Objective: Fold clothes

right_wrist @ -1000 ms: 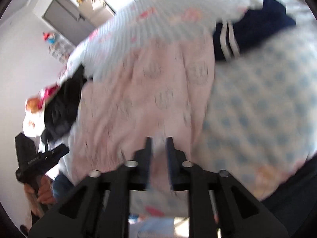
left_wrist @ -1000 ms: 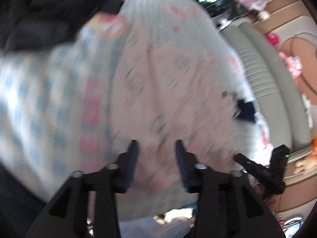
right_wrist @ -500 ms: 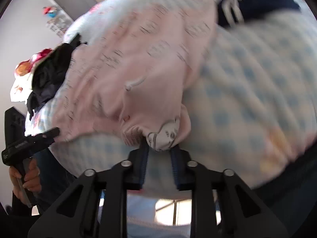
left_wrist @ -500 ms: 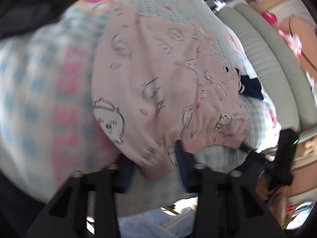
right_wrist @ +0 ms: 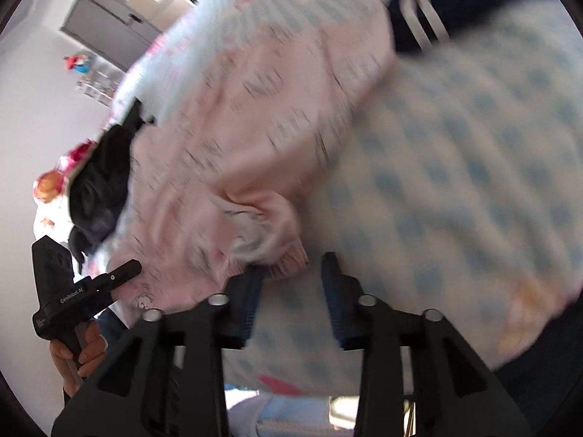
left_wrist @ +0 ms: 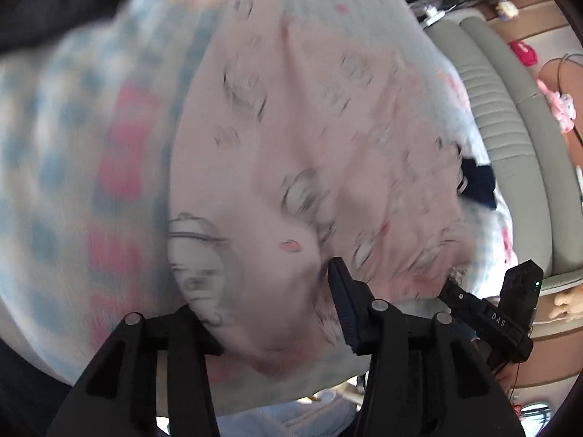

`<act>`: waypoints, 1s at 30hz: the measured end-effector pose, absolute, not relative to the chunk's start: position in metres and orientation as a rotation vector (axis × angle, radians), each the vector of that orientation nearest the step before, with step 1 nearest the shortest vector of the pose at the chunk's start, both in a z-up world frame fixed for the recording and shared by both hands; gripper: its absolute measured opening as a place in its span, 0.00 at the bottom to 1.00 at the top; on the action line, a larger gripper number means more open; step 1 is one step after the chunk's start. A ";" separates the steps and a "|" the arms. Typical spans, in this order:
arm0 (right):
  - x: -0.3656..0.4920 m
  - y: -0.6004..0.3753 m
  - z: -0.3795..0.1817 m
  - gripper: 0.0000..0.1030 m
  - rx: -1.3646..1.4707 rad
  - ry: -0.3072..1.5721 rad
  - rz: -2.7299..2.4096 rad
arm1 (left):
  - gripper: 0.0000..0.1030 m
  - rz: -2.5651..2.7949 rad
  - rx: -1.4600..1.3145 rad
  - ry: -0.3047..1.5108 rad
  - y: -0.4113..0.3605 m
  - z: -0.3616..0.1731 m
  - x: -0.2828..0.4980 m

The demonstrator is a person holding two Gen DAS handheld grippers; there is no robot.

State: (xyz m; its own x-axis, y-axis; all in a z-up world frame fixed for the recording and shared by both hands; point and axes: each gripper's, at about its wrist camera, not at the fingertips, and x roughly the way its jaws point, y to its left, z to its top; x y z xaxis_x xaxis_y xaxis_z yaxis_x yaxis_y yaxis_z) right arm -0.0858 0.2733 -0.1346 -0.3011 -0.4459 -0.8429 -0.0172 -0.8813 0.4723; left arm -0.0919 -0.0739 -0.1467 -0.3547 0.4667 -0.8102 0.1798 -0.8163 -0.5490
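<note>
Though blurred in both wrist views, still readable from biggest to least. Underneath all, a blue-and-white checked bedspread (right_wrist: 455, 153), soft and giving, so no firm backing for a pinch. Spread across it, the pink printed garment (left_wrist: 291, 138), lying flattish toward the far side and bunched at the near, gathered cuff (right_wrist: 288, 255). Beyond its edges, a navy piece with white stripes (right_wrist: 419, 25) and a black heap (right_wrist: 98, 182), both apart from the work in hand.

Thin knit by the look of it: light, limp, no stiffness to hold a crease, likely to slump and drag on the cover rather than slide. Not fragile, not slippery.

Left gripper (left_wrist: 269, 291): jaws wide, with a hump of pink cloth bulging between them; whether any pad actually presses on it, hard to say through the smear, but not clamped. Right gripper (right_wrist: 291, 276): jaws also wide, checked cover showing in the gap, the ribbed cuff just at the left finger (right_wrist: 251, 291) and not held.

Best taken at the elasticated hem or cuff, where doubled fabric gives something to bite; matching corners in each grip, lifted together to keep the fold square.
</note>
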 end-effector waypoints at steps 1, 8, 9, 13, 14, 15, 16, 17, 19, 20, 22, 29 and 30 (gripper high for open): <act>-0.080 0.274 -0.142 0.40 1.690 -0.594 -2.251 | 0.46 2.298 -1.656 -0.839 -0.072 -0.148 -0.089; -0.086 0.260 -0.155 0.20 1.684 -0.544 -2.192 | 0.16 2.286 -1.575 -0.774 -0.056 -0.131 -0.101; -0.088 0.257 -0.149 0.14 1.646 -0.552 -2.184 | 0.15 2.293 -1.525 -0.778 -0.054 -0.123 -0.100; -0.092 0.256 -0.123 0.09 1.468 -0.693 -2.163 | 0.15 2.306 -1.347 -0.892 -0.060 -0.103 -0.094; -0.093 0.255 -0.119 0.13 1.453 -0.709 -2.171 | 0.15 2.319 -1.358 -0.915 -0.062 -0.107 -0.094; -0.095 0.255 -0.124 0.18 1.497 -0.688 -2.194 | 0.15 2.334 -1.398 -0.934 -0.063 -0.116 -0.094; -0.098 0.254 -0.130 0.27 1.555 -0.657 -2.219 | 0.16 2.342 -1.441 -0.952 -0.064 -0.125 -0.093; -0.100 0.254 -0.140 0.28 1.629 -0.627 -2.233 | 0.17 2.337 -1.484 -0.966 -0.063 -0.136 -0.091; -0.099 0.254 -0.157 0.30 1.679 -0.661 -2.202 | 0.23 2.304 -1.558 -0.988 -0.057 -0.156 -0.084; -0.098 0.254 -0.162 0.35 1.671 -0.696 -2.190 | 0.23 2.292 -1.569 -1.005 -0.054 -0.163 -0.081; -0.098 0.254 -0.169 0.43 1.645 -0.761 -2.165 | 0.25 2.280 -1.542 -1.109 -0.055 -0.173 -0.077; -0.115 0.230 -0.175 0.83 1.629 -0.774 -2.041 | 0.25 2.167 -1.558 -1.187 -0.058 -0.176 -0.086; -0.118 0.222 -0.173 0.83 1.646 -0.715 -2.052 | 0.21 2.181 -1.561 -1.144 -0.055 -0.171 -0.087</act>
State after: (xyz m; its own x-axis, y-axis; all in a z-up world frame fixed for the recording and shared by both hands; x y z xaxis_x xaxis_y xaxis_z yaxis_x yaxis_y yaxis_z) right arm -0.1182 0.2217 -0.1726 -0.2170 -0.6074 -0.7642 0.0008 -0.7830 0.6221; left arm -0.0869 -0.0548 -0.1712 -0.4091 0.5820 -0.7028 0.2472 -0.6707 -0.6993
